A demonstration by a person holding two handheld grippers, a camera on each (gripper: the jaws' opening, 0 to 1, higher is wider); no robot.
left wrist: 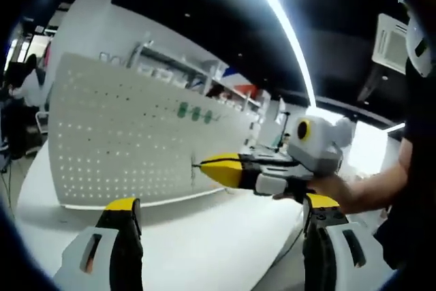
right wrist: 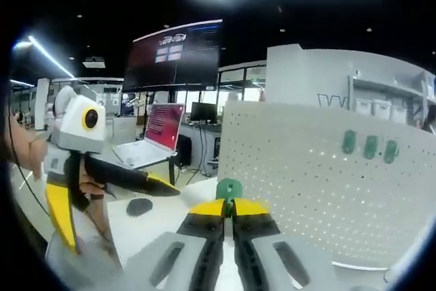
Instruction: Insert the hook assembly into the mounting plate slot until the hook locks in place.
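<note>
A white perforated mounting plate (left wrist: 129, 134) (right wrist: 320, 182) stands upright on the white table (left wrist: 204, 243). Three green hooks (left wrist: 195, 112) (right wrist: 368, 144) hang high on it. My right gripper (right wrist: 228, 207) is shut on a green hook assembly (right wrist: 229, 188), which sticks up just past the yellow tips, short of the plate. In the left gripper view the right gripper (left wrist: 212, 166) reaches in from the right, with a thin dark tip of the hook (left wrist: 196, 165) close to the plate's face. My left gripper (left wrist: 221, 210) is open, its jaws wide apart with nothing between them, and stands back from the plate.
In the right gripper view the left gripper (right wrist: 119, 219) stands at the left, held by a person's hand. Behind it on the table are an open laptop (right wrist: 153, 138) and a dark mouse (right wrist: 139, 206). A large wall screen (right wrist: 174, 52) hangs farther back.
</note>
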